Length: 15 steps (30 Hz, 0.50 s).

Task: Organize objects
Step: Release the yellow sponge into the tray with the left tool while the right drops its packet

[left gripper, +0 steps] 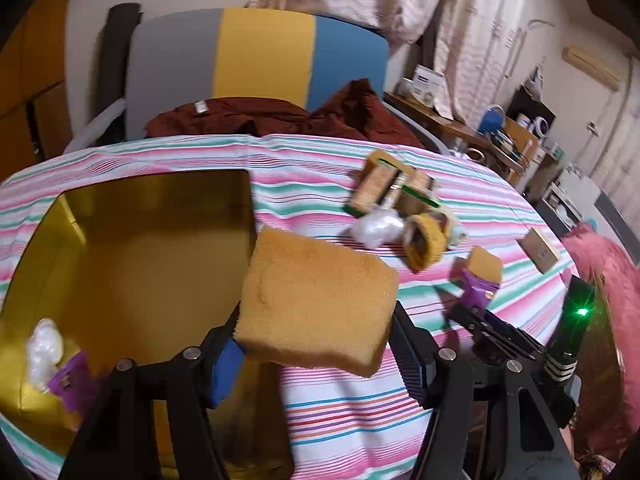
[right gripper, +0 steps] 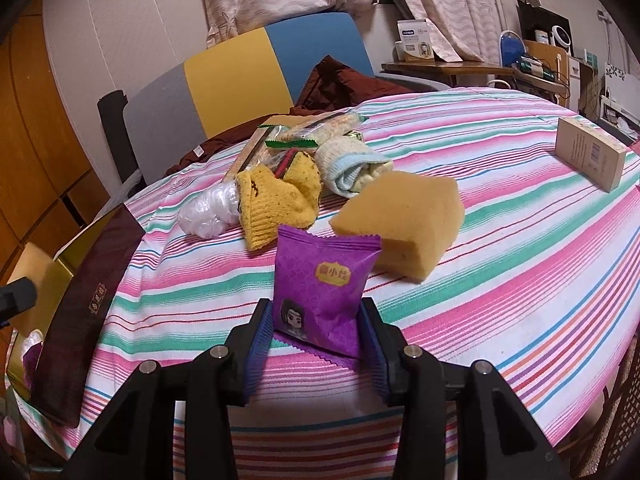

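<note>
In the left wrist view my left gripper (left gripper: 316, 356) is shut on a yellow sponge (left gripper: 320, 300), held in the air at the right edge of an open gold box (left gripper: 132, 264). A white plastic wad (left gripper: 44, 344) and a purple packet (left gripper: 68, 384) lie inside that box. My right gripper (right gripper: 320, 332) is shut on an upright purple snack packet (right gripper: 324, 284) just above the striped cloth (right gripper: 500, 280). It also shows at the right of the left wrist view as the right gripper (left gripper: 474, 308). A second sponge (right gripper: 404, 220) lies just behind the packet.
Behind the sponge lies a pile: a yellow sock (right gripper: 280, 200), a pale sock (right gripper: 352, 164), a plastic wad (right gripper: 208, 212) and snack packets (right gripper: 304, 132). A small cardboard box (right gripper: 590, 156) stands at the far right. The dark box lid (right gripper: 84, 296) leans at the left table edge.
</note>
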### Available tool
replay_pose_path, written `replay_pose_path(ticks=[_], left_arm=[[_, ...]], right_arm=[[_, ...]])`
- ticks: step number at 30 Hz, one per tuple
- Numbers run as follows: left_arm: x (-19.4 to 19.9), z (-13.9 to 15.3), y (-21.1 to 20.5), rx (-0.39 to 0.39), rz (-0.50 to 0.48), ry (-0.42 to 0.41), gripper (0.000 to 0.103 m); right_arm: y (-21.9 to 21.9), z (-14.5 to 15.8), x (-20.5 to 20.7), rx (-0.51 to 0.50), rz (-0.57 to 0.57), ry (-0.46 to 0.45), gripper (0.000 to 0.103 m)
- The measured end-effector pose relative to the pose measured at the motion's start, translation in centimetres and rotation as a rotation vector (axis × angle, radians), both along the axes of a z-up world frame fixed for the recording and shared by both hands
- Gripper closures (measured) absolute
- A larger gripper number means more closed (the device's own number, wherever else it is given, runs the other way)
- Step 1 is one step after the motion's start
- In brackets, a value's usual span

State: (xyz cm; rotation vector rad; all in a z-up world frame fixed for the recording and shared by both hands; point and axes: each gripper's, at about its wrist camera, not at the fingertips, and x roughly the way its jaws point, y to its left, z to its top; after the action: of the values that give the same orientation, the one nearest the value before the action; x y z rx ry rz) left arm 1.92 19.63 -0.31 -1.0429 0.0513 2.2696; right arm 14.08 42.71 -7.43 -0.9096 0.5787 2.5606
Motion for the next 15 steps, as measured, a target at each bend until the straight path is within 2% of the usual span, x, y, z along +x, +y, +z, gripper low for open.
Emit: replay_pose_path(ticks=[9, 15], left_arm=[[-2.7, -1.1, -5.1, 0.026, 0.125, -0.054, 0.036], [-6.2, -2.3, -9.0, 0.024, 0.245, -0.134, 0.035]], right_arm=[[0.0, 0.1, -0.1, 0.001, 0.002, -0.014, 0.059], [-0.1, 0.4, -0.1, 0.005, -0.004, -0.032, 0.060]])
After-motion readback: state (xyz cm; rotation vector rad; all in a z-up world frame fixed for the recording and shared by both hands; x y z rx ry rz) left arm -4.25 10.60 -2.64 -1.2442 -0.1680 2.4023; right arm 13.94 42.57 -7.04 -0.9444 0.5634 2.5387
